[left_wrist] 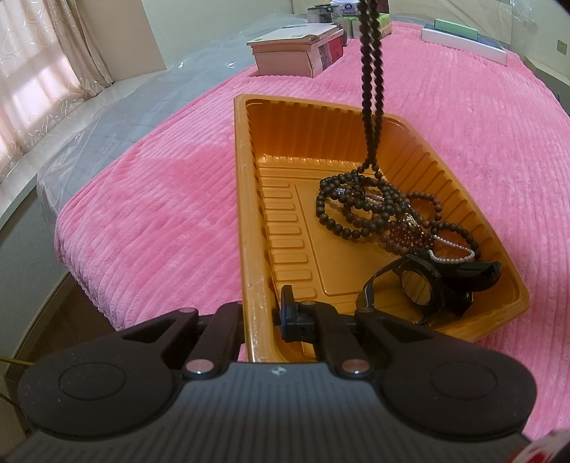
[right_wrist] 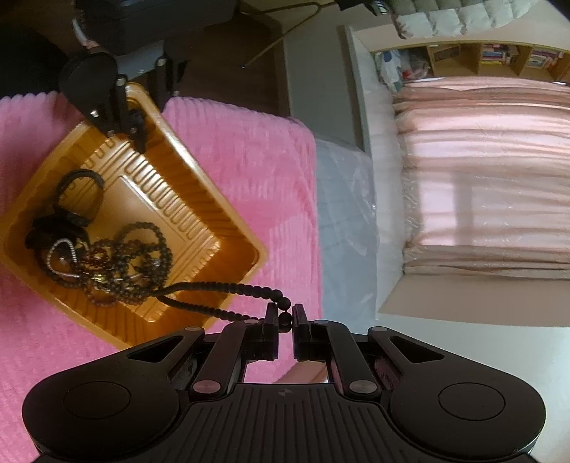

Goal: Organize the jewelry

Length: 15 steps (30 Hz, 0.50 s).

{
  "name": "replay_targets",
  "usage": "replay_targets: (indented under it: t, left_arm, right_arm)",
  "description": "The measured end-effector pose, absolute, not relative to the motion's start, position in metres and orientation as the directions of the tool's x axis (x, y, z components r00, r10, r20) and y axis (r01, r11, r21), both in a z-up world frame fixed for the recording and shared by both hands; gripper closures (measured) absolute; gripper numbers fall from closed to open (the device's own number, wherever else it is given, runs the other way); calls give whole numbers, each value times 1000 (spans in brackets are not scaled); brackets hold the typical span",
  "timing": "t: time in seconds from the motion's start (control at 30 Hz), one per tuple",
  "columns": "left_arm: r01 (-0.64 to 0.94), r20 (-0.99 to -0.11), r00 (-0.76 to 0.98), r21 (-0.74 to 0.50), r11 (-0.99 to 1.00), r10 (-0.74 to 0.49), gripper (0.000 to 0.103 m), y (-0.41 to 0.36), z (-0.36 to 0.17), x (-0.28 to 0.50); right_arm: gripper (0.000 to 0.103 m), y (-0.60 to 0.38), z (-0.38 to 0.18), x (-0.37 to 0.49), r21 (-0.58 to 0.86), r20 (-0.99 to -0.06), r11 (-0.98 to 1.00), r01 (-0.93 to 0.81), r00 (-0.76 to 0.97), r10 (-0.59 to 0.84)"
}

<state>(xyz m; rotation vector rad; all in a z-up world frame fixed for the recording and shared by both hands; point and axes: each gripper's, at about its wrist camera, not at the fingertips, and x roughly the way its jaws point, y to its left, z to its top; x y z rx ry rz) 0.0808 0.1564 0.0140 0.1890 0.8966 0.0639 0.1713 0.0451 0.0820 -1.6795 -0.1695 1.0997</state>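
Note:
An orange plastic tray (left_wrist: 245,199) sits on a pink blanket. It holds tangled dark bead bracelets (left_wrist: 359,210), a pearl strand (left_wrist: 452,254) and a black watch (left_wrist: 420,285). My left gripper (left_wrist: 263,317) is shut on the tray's near rim, one finger inside and one outside. My right gripper (right_wrist: 284,317) is shut on a long dark bead necklace (right_wrist: 228,286) and holds it above the tray (right_wrist: 228,228). The necklace hangs down as a double strand (left_wrist: 372,89), its lower end lying on the jewelry pile. The left gripper also shows in the right wrist view (right_wrist: 131,124).
A stack of books (left_wrist: 299,50) lies on the blanket beyond the tray, with boxes (left_wrist: 356,21) and a flat white book (left_wrist: 463,41) farther back. The blanket's edge (left_wrist: 71,249) drops off at the left. Curtains (right_wrist: 481,178) hang beside the bed.

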Motion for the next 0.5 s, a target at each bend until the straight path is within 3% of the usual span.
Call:
replay_targets:
  t: [0.2, 0.5]
  left_arm:
    - [24, -770, 624, 190, 982, 134, 100, 156, 14, 81]
    - [22, -770, 624, 190, 982, 135, 100, 156, 14, 81]
  right_arm:
    - [96, 44, 72, 169, -804, -594, -443, -395, 554, 583]
    - [96, 40, 86, 173, -843, -537, -362, -398, 571, 621]
